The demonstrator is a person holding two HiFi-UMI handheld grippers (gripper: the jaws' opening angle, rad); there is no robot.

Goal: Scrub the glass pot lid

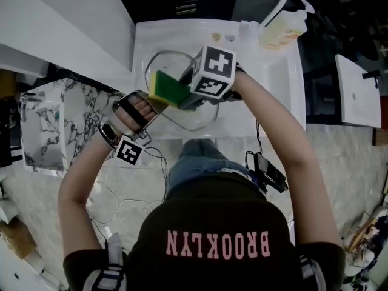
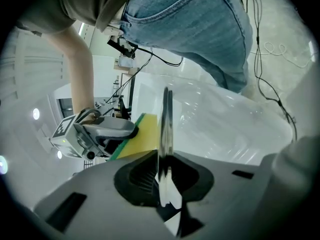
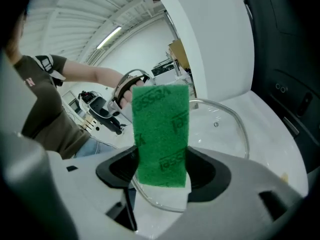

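Fingers of the left gripper (image 2: 166, 176) clamp the glass pot lid (image 2: 167, 116) edge-on at frame centre, while the right gripper (image 3: 161, 171) pinches the sponge (image 3: 160, 129) just left, seemingly against the lid's face.

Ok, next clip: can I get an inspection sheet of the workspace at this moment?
Surface: white sink.
Job's things: glass pot lid held on edge over the basin; green-and-yellow sponge at its face, apparently touching.
Clutter: pump bottle at the sink's back corner.
Grippers: left gripper shut on the lid's rim; right gripper shut on the sponge.
Cables: thin leads loose on the floor.
Surroundings: marble-patterned counter to the left.
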